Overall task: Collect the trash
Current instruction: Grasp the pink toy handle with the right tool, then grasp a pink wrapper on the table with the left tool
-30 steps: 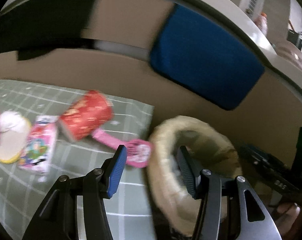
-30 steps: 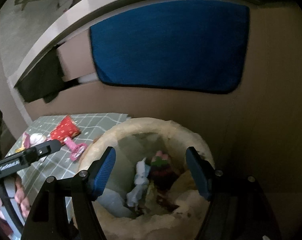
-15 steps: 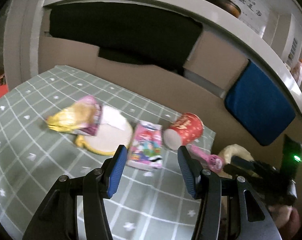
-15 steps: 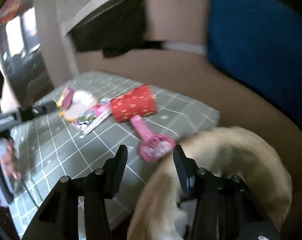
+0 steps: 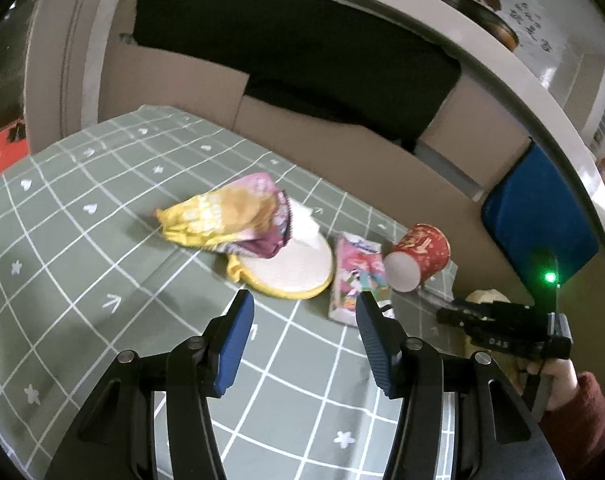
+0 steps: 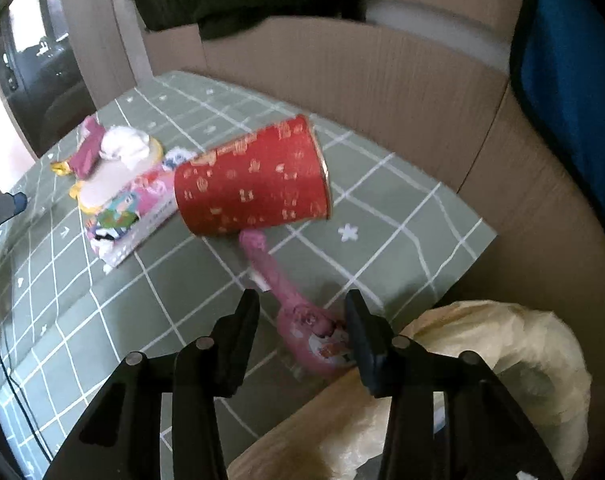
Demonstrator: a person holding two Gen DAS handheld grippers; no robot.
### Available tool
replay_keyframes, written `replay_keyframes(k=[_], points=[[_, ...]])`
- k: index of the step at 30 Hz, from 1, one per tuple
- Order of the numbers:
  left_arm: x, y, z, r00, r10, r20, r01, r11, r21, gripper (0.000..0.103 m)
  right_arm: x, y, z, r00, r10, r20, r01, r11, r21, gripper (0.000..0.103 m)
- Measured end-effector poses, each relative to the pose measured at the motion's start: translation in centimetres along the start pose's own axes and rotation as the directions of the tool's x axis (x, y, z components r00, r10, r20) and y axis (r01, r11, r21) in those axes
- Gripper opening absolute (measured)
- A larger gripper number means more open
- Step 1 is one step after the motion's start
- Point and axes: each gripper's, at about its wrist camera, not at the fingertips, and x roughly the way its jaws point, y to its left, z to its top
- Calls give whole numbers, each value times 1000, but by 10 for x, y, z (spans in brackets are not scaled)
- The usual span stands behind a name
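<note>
Trash lies on a green checked tablecloth [image 5: 82,264]: a yellow and pink snack bag [image 5: 226,216], a round plate with a yellow rim [image 5: 290,268] and crumpled white tissue, a pink printed packet [image 5: 356,276], a red paper cup on its side [image 5: 418,256] and a pink wrapper [image 6: 302,320]. My left gripper [image 5: 302,320] is open and empty, just short of the plate and packet. My right gripper [image 6: 302,316] is open, its fingers on either side of the pink wrapper's wide end. The red cup [image 6: 250,180] lies just beyond. The trash bin with its pale bag [image 6: 502,360] stands below the table's corner.
Cardboard panels [image 6: 382,80] wall in the table's far side. A blue cloth [image 5: 538,224] hangs on them at the right, and a black cloth [image 5: 302,60] at the back. The table's right edge [image 6: 474,256] drops off toward the bin.
Both grippers swung from above the bin toward the table. The left one now faces the plate and packet; the right one came down over the pink wrapper.
</note>
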Motion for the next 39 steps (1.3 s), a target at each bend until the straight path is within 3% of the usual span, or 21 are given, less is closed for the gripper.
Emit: replay_keyframes(k=[7,13,19,29,30,32,36,39], points=[[-2,8,-7,1000,0,-15,-1,1000,-12,54,-4,42,-17,980,199,-24,-198,980,12,39],[-9,15,-11,1000,9,-19,-9,1000,-15,54,-22,85,-33,965,262,14,-261,964,-56,39],[-10,25,-15,1000,13,-22,-14,999,-38,54,-49,93,-50,986,78,144,-66,994,-84,43],[-10,27,-20,999,26,-29,-27,999,-34,54,-31,94,-58,984,99,147,-96,995,-30,43],[-9,27,-19,999,27,-29,-28,999,-34,54,-30,97,-57,985,89,148,-85,996,-38,37],[-9,26,-15,999,30,-23,-31,999,-27,54,-32,96,-55,980,94,174,-92,996,-23,17],[-6,18,3,997,74,38,-74,997,-3,54,-38,79,-57,968,144,206,-162,984,76,14],[6,1,22,984,133,116,-140,988,61,54,-37,68,-65,963,173,205,-204,968,144,14]])
